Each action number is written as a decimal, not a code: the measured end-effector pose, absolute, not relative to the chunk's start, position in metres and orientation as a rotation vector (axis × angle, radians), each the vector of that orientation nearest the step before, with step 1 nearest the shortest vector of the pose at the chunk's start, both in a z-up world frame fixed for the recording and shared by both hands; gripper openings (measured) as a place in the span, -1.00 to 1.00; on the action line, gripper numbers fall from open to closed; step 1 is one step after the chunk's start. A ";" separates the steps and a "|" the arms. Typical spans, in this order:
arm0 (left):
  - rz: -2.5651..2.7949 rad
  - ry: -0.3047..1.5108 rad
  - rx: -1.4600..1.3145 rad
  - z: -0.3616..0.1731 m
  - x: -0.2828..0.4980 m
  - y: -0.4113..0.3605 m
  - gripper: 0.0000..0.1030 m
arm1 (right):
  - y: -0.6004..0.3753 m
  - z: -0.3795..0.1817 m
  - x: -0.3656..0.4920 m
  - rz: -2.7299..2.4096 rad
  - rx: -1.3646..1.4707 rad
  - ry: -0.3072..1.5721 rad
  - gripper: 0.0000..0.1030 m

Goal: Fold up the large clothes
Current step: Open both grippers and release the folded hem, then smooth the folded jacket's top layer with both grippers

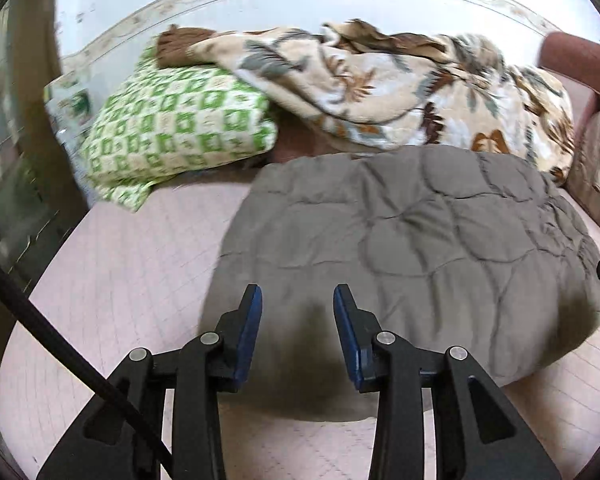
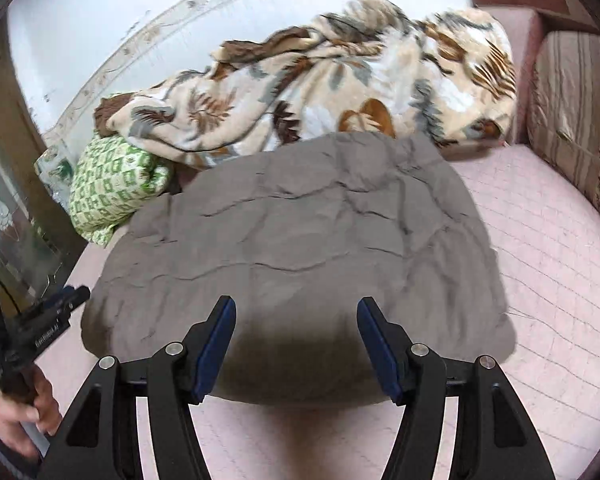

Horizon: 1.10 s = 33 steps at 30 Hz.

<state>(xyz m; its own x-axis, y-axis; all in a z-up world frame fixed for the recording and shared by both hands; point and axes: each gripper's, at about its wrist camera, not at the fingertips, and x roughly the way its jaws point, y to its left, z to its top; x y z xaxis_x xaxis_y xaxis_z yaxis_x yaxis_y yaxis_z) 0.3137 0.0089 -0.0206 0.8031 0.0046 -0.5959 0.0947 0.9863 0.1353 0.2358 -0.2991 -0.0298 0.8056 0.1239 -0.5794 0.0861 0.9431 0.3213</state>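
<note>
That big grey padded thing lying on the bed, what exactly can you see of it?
The grey quilt looks like soft, puffy fabric stitched in wavy lines, plain brownish grey all over. It seems already folded into a thick, rounded bundle and lies flat on the pink bed cover. Its far edge meets the leaf-patterned blanket; the green checked pillow sits near its far left corner. The left gripper and right gripper are both open at its near edge, gripping nothing.

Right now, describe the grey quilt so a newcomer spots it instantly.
Start at the pink bed. The quilt lies folded in its middle, nearest both open grippers. Unlike the leaf-print blanket and green checked pillow behind it, it is plain grey-brown with stitched curves.
</note>
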 end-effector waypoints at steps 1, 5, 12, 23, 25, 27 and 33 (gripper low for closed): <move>-0.030 0.624 0.158 -0.022 0.315 0.013 -0.30 | -0.289 -0.027 0.241 0.028 0.308 0.635 0.30; -0.048 0.642 0.111 -0.031 0.342 0.024 -0.30 | -0.267 -0.032 0.263 0.039 0.231 0.615 -0.08; -0.026 0.788 0.116 -0.074 0.382 0.033 -0.29 | -0.255 -0.075 0.308 0.024 0.190 0.734 -0.12; -0.013 0.725 0.077 -0.054 0.362 0.034 -0.29 | -0.276 -0.071 0.290 0.058 0.318 0.713 -0.12; 0.000 0.693 0.078 -0.045 0.353 0.036 -0.29 | -0.286 -0.059 0.277 0.036 0.317 0.678 -0.04; 0.000 0.683 0.071 -0.041 0.349 0.039 -0.29 | -0.299 -0.053 0.264 -0.034 0.291 0.664 0.00; 0.005 0.729 0.106 -0.057 0.353 0.030 -0.29 | -0.339 -0.064 0.252 -0.128 0.326 0.704 0.00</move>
